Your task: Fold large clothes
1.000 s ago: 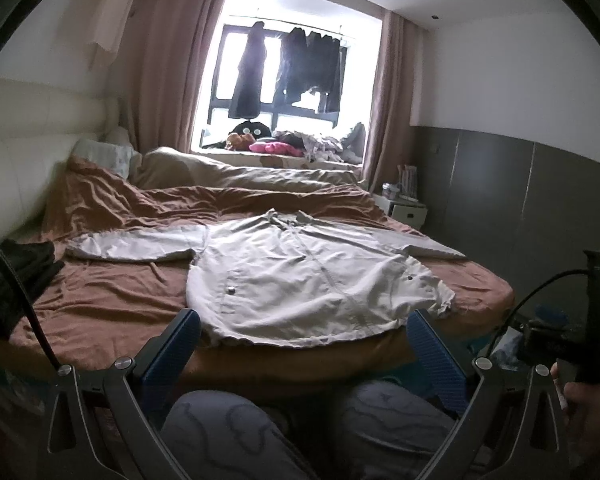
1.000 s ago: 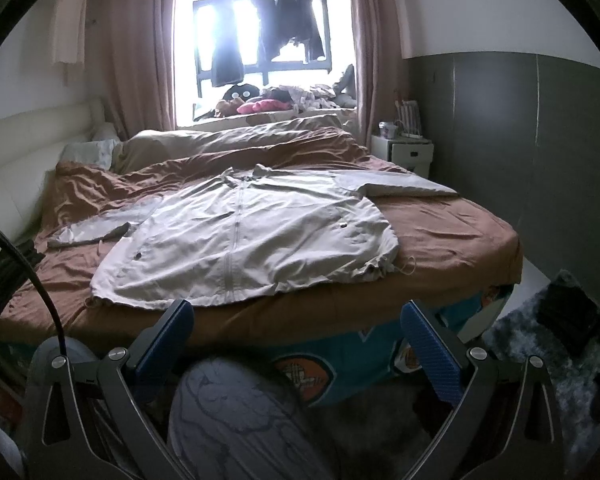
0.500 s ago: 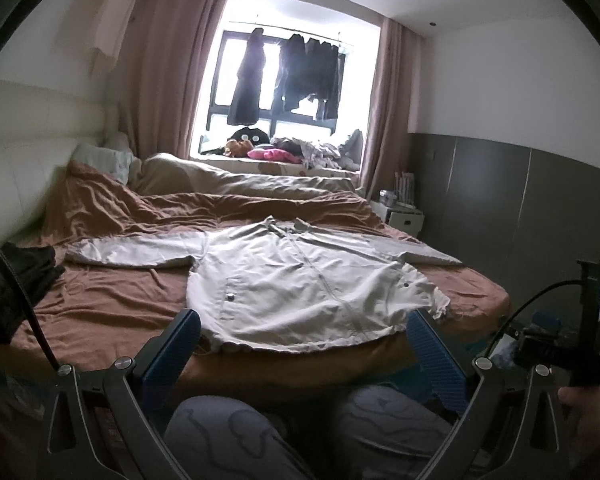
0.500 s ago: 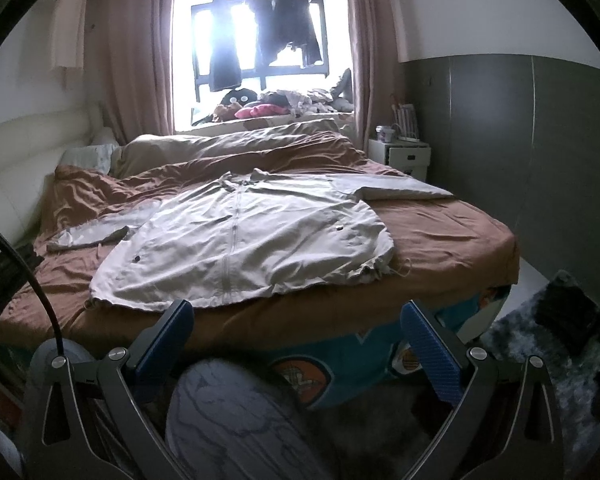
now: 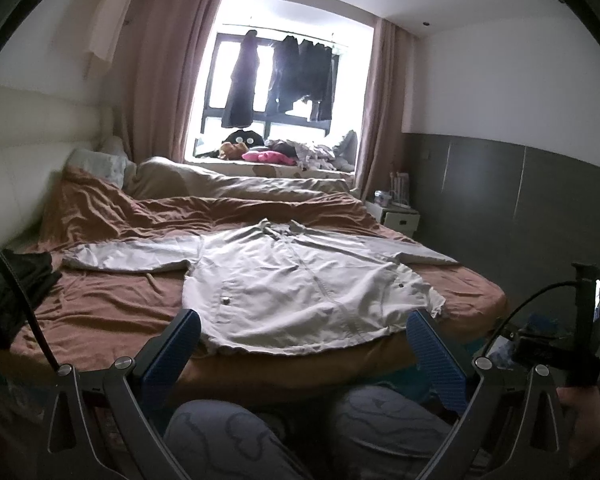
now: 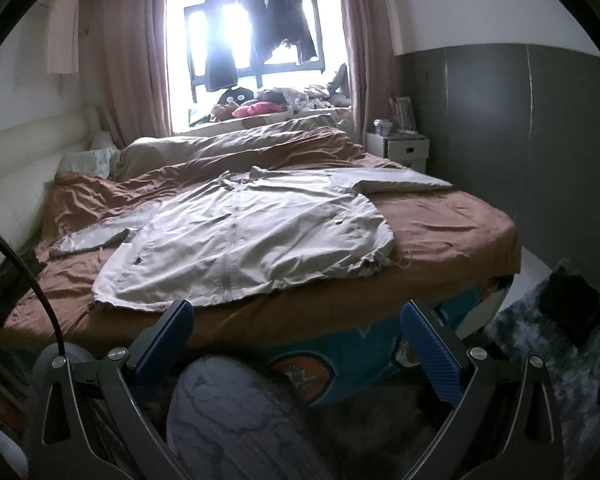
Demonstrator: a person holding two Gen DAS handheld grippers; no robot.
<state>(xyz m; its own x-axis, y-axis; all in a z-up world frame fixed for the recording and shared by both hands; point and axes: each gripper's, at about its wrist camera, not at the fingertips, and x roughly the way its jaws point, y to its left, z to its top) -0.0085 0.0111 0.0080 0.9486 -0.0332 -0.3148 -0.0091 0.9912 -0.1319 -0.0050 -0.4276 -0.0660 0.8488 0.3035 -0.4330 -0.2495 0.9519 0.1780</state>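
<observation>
We've raised both views slightly; the jacket (image 5: 300, 280) lies unfolded on the bed (image 5: 100, 304), left hand-held gripper (image 5: 304, 344) and right hand-held gripper (image 6: 296, 336) both released.

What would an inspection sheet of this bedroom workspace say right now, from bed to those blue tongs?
Surface: bed with rumpled brown sheet.
Job's things: beige jacket spread flat, front up, sleeves out; unfolded.
Clutter: dark garment at the bed's left edge; toys and laundry on the windowsill.
Grippers: left tongs and right tongs both open, empty, short of the bed.
Cables: black cable beside the left tongs.
Surroundings: dark clothes hanging at the window; white nightstand; grey rug.
</observation>
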